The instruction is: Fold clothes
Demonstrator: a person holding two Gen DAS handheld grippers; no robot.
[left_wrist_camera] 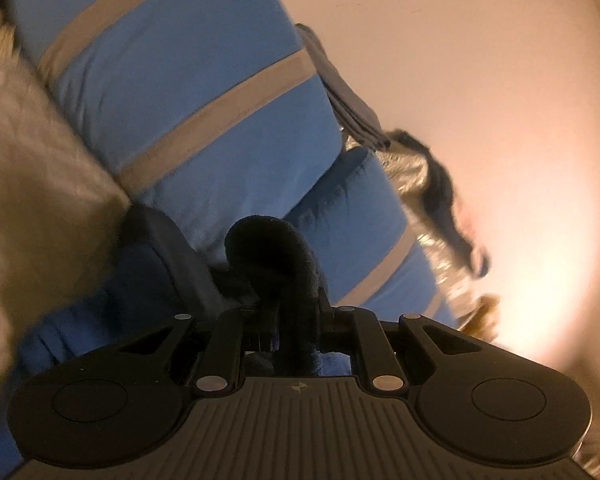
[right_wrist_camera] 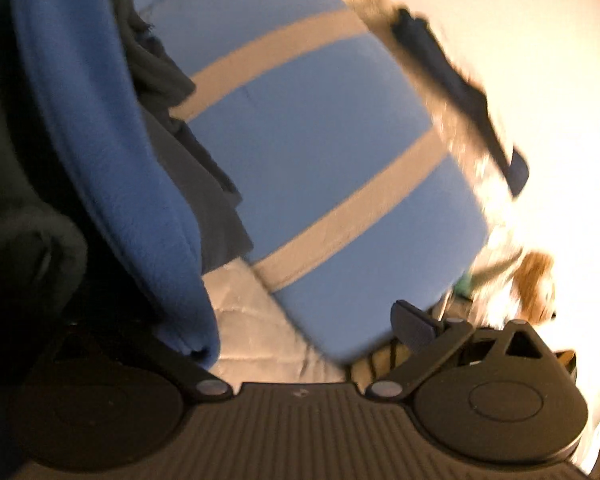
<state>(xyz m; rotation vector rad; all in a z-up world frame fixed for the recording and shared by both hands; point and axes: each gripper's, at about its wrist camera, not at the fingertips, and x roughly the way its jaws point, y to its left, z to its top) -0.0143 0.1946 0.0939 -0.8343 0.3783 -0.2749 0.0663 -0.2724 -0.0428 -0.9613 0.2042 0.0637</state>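
In the left wrist view my left gripper (left_wrist_camera: 288, 314) is shut on a bunch of dark navy fleece cloth (left_wrist_camera: 274, 252), which bulges up out of the nearly closed jaws. More blue fleece (left_wrist_camera: 80, 332) trails off to the lower left. In the blurred right wrist view a blue fleece garment (right_wrist_camera: 120, 160) hangs down the left side and covers the left finger of my right gripper (right_wrist_camera: 300, 330). The right finger (right_wrist_camera: 414, 326) stands far out, so the jaws are wide apart with nothing pressed between them. Dark grey cloth (right_wrist_camera: 208, 176) lies beside the fleece.
Blue pillows with grey stripes (left_wrist_camera: 188, 92) (right_wrist_camera: 320, 152) fill the middle of both views, on a pale quilted cover (right_wrist_camera: 256, 332). A beige furry blanket (left_wrist_camera: 32, 184) lies at the left. Another dark garment (left_wrist_camera: 444, 200) (right_wrist_camera: 460, 80) lies along the far edge by the peach wall (left_wrist_camera: 480, 80).
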